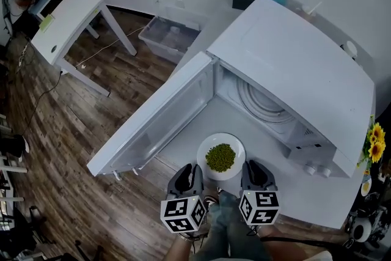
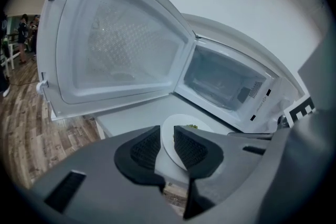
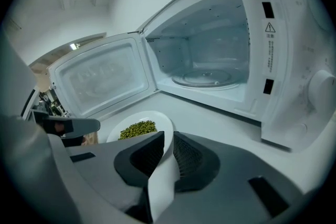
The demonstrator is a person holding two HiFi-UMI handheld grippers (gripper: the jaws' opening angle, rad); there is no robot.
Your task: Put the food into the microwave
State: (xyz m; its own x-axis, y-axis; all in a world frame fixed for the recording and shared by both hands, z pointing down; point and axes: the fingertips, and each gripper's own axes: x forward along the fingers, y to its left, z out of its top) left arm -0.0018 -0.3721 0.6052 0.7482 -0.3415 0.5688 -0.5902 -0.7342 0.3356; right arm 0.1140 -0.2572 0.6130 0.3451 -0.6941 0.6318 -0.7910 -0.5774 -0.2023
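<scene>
Bottom centre, head view: left gripper (image 1: 193, 169) and right gripper (image 1: 252, 167), each with its jaws closed on the near rim of the plate (image 1: 206, 145), one at either side. Peas (image 1: 220, 156) are heaped at the plate's centre. The plate is over the counter (image 1: 183, 147), just before the open microwave (image 1: 293, 64); contact with the counter cannot be told. Door (image 1: 156, 122) stands open at left, with the turntable (image 1: 264, 104) inside. Upper left: table (image 1: 67, 21) on the floor (image 1: 67, 131).
</scene>
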